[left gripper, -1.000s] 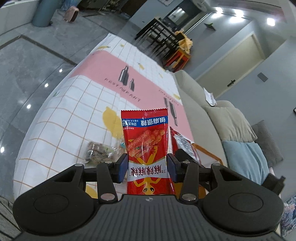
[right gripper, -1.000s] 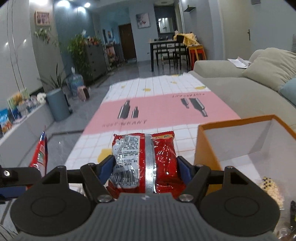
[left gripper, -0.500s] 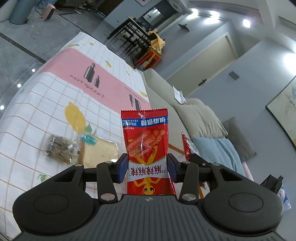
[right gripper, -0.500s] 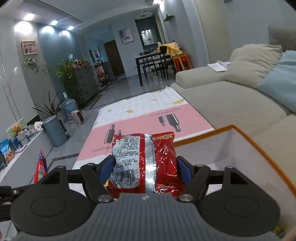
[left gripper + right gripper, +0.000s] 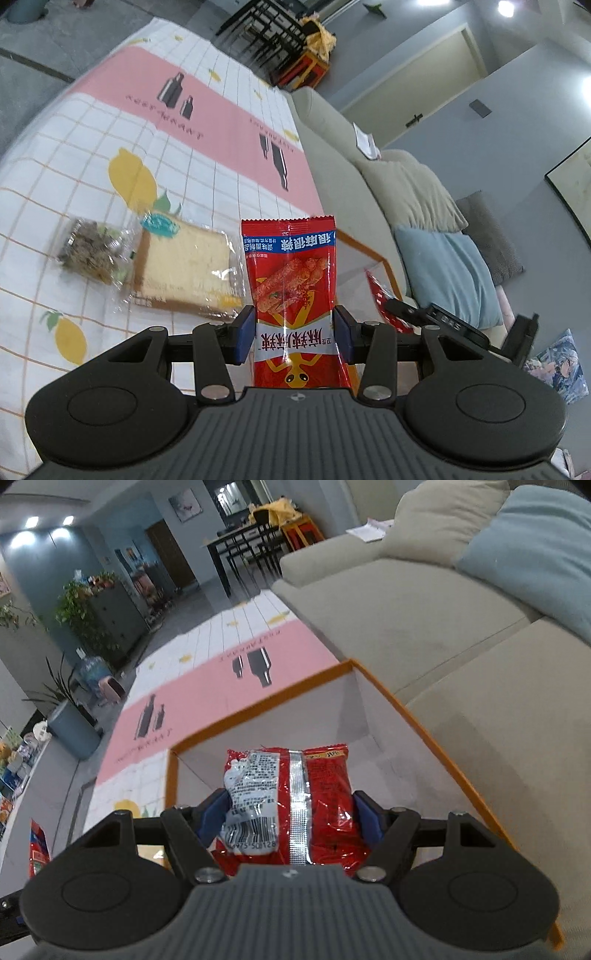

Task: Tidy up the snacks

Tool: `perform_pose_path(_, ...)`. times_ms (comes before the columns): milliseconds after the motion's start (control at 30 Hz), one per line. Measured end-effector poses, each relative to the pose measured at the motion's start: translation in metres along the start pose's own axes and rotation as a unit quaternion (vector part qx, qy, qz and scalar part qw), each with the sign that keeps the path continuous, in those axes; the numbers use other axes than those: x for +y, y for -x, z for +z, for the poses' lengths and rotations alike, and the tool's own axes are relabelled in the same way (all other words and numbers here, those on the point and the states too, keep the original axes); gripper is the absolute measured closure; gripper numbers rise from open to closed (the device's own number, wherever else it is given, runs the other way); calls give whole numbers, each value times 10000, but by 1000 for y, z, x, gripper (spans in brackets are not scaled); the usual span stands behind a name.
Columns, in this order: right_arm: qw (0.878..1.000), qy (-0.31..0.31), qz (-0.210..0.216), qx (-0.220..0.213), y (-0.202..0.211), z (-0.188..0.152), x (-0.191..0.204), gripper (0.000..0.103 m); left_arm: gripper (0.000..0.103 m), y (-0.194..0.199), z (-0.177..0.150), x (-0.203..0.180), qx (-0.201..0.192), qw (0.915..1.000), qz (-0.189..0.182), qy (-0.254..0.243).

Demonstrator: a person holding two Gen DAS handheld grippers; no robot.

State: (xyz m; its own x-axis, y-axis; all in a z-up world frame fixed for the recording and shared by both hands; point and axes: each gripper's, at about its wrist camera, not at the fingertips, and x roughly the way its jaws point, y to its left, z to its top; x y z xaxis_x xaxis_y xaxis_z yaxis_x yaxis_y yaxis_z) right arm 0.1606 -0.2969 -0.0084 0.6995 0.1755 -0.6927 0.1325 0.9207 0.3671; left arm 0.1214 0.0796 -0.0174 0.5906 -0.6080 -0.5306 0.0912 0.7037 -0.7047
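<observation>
Right hand-held gripper is clamped on a red crinkly snack bag, held over the open orange-rimmed box. Left hand-held gripper is clamped on an upright red spicy-stick packet, held above the tabletop beside the box.

Risks:
- both grips are side pinches on slick film; a packet could slide out short of the box
- the two grippers are close at the box, so they could collide if both go in together
- a hard squeeze may crush or burst the right bag

Wrapped cake slice and small mixed-snack pack lie on the tabletop, not yet boxed
</observation>
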Motion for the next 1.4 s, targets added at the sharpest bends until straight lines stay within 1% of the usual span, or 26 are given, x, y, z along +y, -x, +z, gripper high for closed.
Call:
perform_pose_path(100,9996,223,-2,194,-23,0,11,32,52,-11,0,2,125,9999,46,-55)
perform_pose_path(200,9966,668,-125,461,-49,-1,25,32,52,-18,0,8,188,9997,116,-71)
perform_pose_path(300,9855,1470,-329,780,-77,-6,46,32,52,-28,3,17,324,9993,175,6)
perform_pose_path(400,9698,2154,-856,755,-98,-12,63,32,52,-30,5,21,332,9991,266,13)
perform_pose_path(467,9645,2333,-954,791,-105,-15,65,31,52,-28,6,23,294,9991,305,-4)
perform_pose_path(500,9638,2340,-972,824,-108,-14,64,33,52,-27,7,24,276,9991,311,1)
perform_pose_path(567,9648,2269,-953,934,-111,-15,59,31,52,-26,8,25,264,9992,307,44)
perform_pose_path(600,9647,2216,-989,1027,-113,-13,56,28,52,-26,8,25,262,9992,298,64)
perform_pose_path(667,9650,2120,-1024,1154,-113,-13,51,27,52,-25,8,25,254,9992,308,90)
perform_pose_path(733,9710,1872,-847,1221,-109,-10,45,27,52,-25,7,23,265,9992,287,62)
perform_pose_path(800,9773,1615,-725,1167,-104,-8,40,27,52,-24,6,19,272,9993,248,9)
perform_pose_path(900,9840,1303,-723,980,-90,-1,31,27,52,-21,4,15,260,9994,217,-58)
perform_pose_path(1133,9928,881,-526,618,-38,9,10,27,52,-12,1,1,141,9996,154,-181)
perform_pose_path(1233,9954,758,-304,501,-14,15,-1,27,52,-8,2,-11,60,9996,195,-194)
perform_pose_path(1300,9962,735,-65,467,2,20,-7,27,52,-8,3,-21,43,9997,202,-162)
perform_pose_path(1400,9966,736,214,311,23,30,-15,27,52,-17,3,-39,8,9997,223,-138)
